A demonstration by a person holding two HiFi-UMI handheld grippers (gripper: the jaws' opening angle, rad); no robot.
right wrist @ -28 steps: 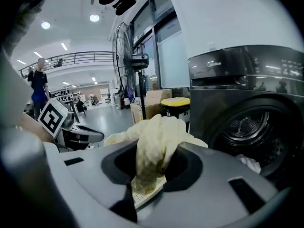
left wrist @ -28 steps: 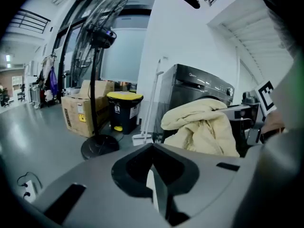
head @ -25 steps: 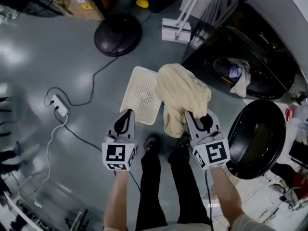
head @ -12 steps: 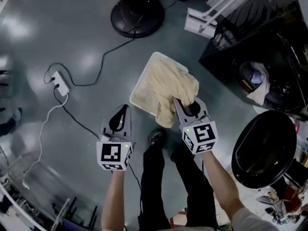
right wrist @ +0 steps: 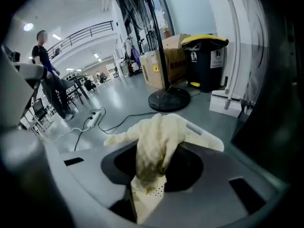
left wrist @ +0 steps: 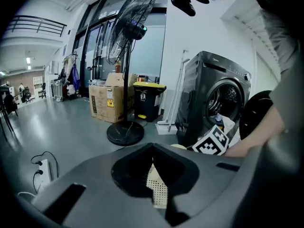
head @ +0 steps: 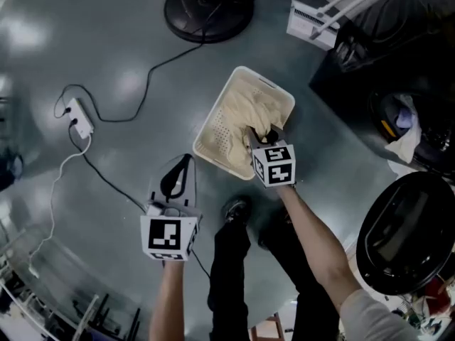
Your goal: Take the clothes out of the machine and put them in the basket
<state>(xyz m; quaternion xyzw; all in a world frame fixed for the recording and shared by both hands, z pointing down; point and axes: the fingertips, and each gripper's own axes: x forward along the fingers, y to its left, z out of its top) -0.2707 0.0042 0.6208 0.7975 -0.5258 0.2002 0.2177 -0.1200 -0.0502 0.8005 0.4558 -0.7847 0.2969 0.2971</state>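
Cream cloth garment (head: 240,114), clamped in the right gripper (head: 261,135), lies in the white perforated plastic basket (head: 284,93); the left gripper (head: 185,160) is closed on nothing, and pale laundry (head: 409,130) is still to be taken from the dark front-loading washing machine (head: 362,69).

I see the cream perforated plastic basket (head: 213,123) in the middle of the grey floor (head: 128,55), with the pale yellow cloth (head: 245,109) in it. My right gripper (head: 264,135) hangs over its near right corner; my left gripper (head: 179,176) is nearer me, to the left. The black round fan base (head: 208,9) stands behind the basket, the white power strip (head: 78,118) lies left of it, and the dark front-loading washing machine (head: 370,55) stands right.
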